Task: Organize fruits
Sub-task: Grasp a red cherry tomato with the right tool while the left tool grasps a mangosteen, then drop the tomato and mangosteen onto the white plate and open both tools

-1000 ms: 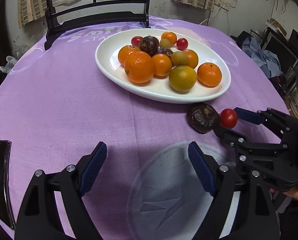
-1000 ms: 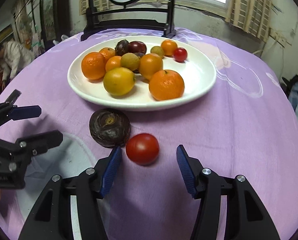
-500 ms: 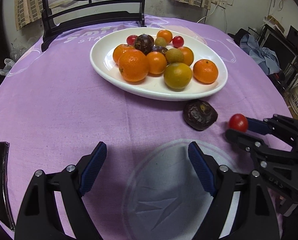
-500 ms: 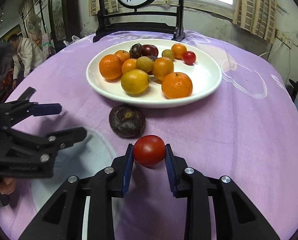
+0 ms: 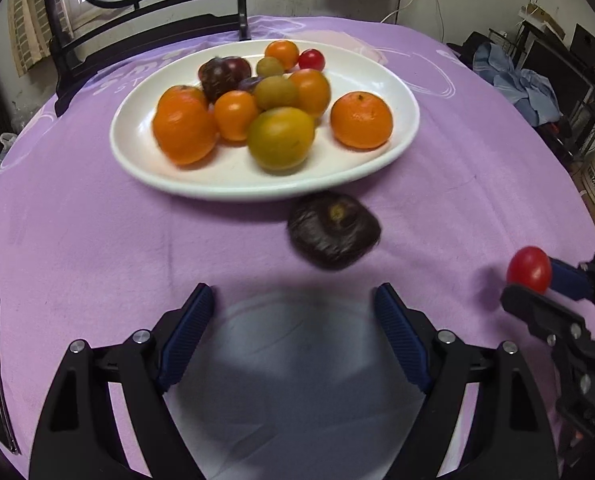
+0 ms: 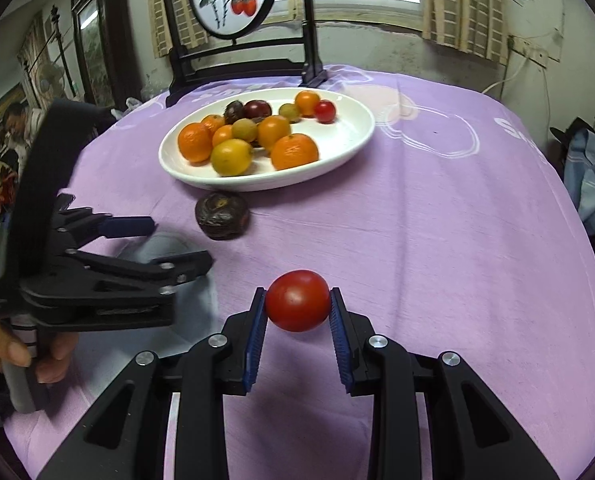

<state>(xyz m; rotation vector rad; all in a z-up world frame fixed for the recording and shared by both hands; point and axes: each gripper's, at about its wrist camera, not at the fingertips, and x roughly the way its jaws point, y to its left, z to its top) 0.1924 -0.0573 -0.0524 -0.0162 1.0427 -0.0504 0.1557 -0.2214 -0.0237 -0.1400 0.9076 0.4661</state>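
Note:
My right gripper (image 6: 297, 308) is shut on a red cherry tomato (image 6: 297, 300) and holds it above the purple cloth; the left wrist view shows this tomato (image 5: 528, 269) at the right edge. A dark wrinkled passion fruit (image 5: 333, 231) lies on the cloth just in front of the white plate (image 5: 393, 80), also seen from the right (image 6: 221, 214). The plate (image 6: 349, 128) holds several oranges, small green fruits, dark fruits and another cherry tomato. My left gripper (image 5: 293, 332) stands open with nothing between its fingers, a little short of the passion fruit, over a clear dish (image 5: 297, 380).
A dark wooden screen stand (image 6: 241, 60) rises at the table's far edge behind the plate. A hand (image 6: 13, 356) grips the left gripper's handle. Clothes and boxes (image 5: 529, 88) sit beyond the table on the right. The round table falls away on every side.
My right gripper closed on the cherry tomato beside the passion fruit, lifted it and drew back toward the near right. My left gripper, still open, has moved nearer the passion fruit.

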